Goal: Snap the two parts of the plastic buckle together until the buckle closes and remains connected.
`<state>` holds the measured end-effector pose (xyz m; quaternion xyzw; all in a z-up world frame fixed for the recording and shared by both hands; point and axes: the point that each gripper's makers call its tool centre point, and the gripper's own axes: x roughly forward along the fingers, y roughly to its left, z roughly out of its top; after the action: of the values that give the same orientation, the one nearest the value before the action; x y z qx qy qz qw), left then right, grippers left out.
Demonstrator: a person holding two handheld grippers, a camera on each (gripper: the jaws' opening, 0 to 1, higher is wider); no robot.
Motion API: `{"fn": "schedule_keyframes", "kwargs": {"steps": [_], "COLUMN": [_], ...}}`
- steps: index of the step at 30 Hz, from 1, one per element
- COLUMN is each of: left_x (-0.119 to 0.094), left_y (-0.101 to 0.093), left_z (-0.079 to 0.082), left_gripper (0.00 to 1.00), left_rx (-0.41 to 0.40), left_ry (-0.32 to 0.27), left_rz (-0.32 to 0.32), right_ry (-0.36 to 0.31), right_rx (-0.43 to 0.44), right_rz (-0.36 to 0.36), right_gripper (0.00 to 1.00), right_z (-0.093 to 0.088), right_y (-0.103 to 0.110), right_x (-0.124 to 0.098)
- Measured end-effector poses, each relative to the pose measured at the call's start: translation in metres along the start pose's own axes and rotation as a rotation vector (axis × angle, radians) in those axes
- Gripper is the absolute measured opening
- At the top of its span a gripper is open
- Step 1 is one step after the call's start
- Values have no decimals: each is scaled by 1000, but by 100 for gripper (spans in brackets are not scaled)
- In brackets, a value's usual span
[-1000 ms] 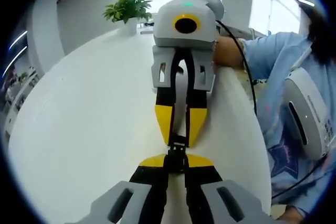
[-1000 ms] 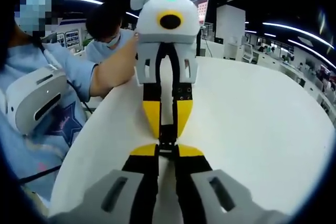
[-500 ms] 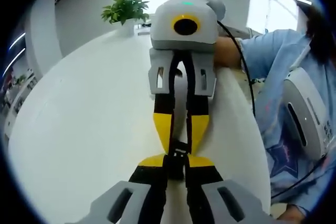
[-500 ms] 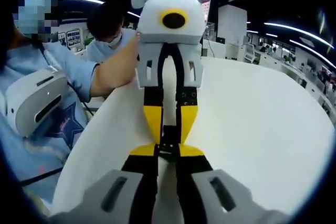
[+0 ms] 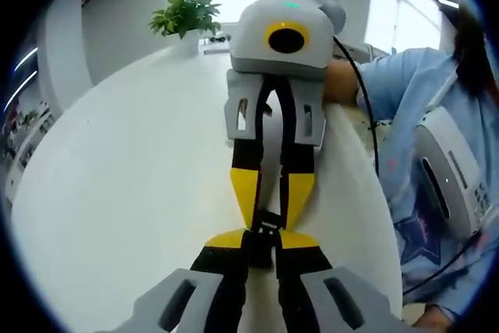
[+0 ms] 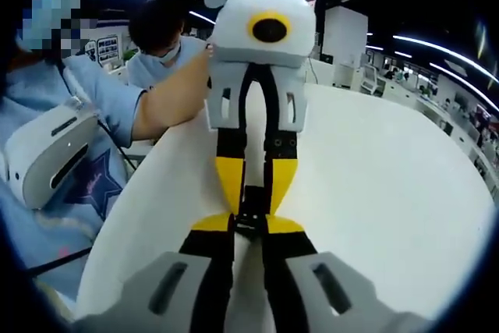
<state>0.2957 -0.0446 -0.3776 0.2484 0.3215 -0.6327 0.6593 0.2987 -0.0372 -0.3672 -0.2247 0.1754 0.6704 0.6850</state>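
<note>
Left gripper view: left gripper (image 5: 261, 241) jaws pinched narrow on one black buckle part (image 5: 263, 233). Right gripper (image 5: 272, 207) comes in nose-on from the far side, jaws also narrow on its half; the exact split between halves is too small to read. Buckle long axis runs straight along both jaw lines, tip to tip, above the white table (image 5: 132, 177). Relative to the buckle, each gripper sits at one end, equally near. The next move turns on that axis: looks like a straight push along it, no sideways offset visible. Potted plant (image 5: 185, 13) well beyond the buckle, at the table's far edge.

Right gripper view: right gripper (image 6: 248, 228) clamped narrow on the black buckle (image 6: 250, 210); left gripper (image 6: 254, 194) opposite, tips meeting at the buckle. Halves look engaged or nearly so; can't tell if latched.

Count: two grippers, one buckle in two parts, one table, one plant.
</note>
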Motion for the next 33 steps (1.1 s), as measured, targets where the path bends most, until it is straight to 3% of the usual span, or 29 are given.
{"fn": "schedule_keyframes", "kwargs": {"steps": [7,12,18,23,25,29,30,31,33], "left_x": [-2,-4,-7,-14,-17,-15,-15,-14,-15], "left_y": [5,5,4,13,13,9,10,9,10], "left_z": [0,1,0,-3,-6,-5,-3,-3,-3], "left_gripper": [12,12,13,24,22,12,12,11,11], "left_rx": [-6,-14,40,49,24,59,58,19,25], "left_ry": [-14,-24,-24,-34,-24,-23,-23,-19,-17], "left_rz": [14,7,22,50,42,20,23,12,13], "right_ry": [-13,-14,8,10,11,35,51,60,67], "right_rx": [-55,-30,-14,1,0,-21,-11,17,31], "right_rz": [-41,-78,-44,-25,-34,-38,-30,-39,-32], "right_gripper": [19,28,22,18,19,16,11,11,11], "right_z": [3,2,0,0,0,-3,-6,-7,-8], "right_y": [-4,-12,-9,-6,-7,-10,-9,-10,-10], "right_x": [0,-3,-6,-6,-6,-10,-12,-14,-15]}}
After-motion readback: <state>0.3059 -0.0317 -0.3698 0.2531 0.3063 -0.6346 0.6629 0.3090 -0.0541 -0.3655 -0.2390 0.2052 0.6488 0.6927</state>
